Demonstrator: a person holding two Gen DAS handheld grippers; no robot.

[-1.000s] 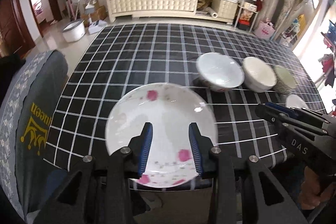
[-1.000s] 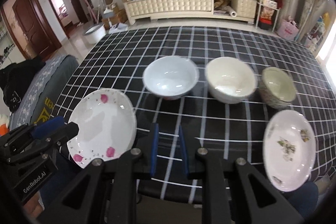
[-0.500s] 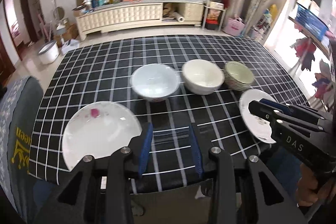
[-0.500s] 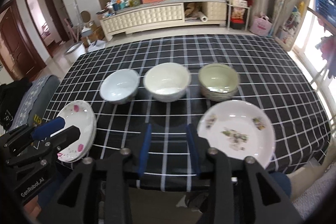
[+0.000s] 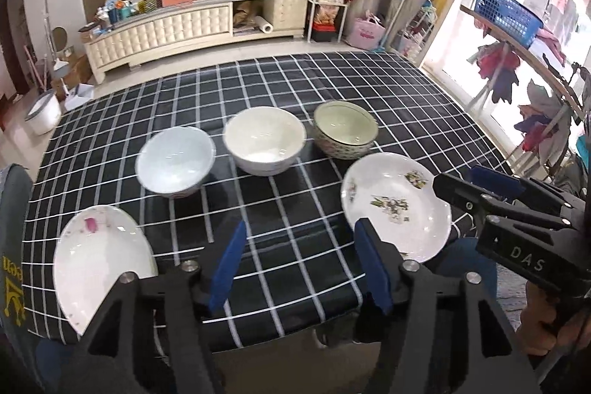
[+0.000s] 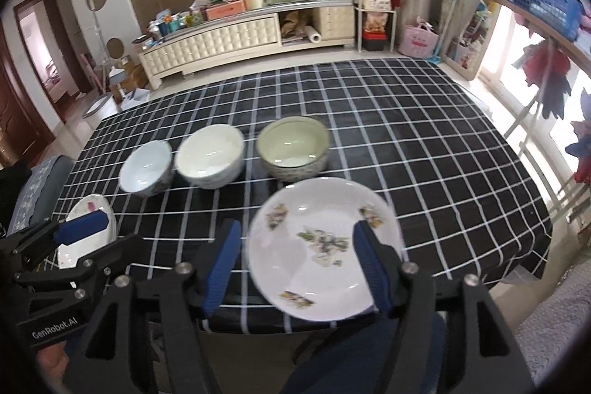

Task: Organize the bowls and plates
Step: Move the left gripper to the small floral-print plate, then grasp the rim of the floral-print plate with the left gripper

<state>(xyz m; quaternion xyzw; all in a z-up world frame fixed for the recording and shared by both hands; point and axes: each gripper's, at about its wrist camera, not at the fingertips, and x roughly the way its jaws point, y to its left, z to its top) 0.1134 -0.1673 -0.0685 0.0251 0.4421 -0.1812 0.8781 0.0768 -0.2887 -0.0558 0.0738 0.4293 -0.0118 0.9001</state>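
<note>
Checked desk with three bowls, my right claw just opening over the floral plate, left claw just opening, empty.

Both handheld tools were black plastic with blue finger pads and silver screws; the left tool bore white "GenRobot.AI" lettering, the right tool "DAS". Dark blue trousers showed below them.

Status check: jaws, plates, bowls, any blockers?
Left gripper and right gripper: jaws just opened, empty. Green-flowered white plate under right gripper, untouched. Pink-flowered white plate and three bowls unstacked. Nothing in the way.
</note>
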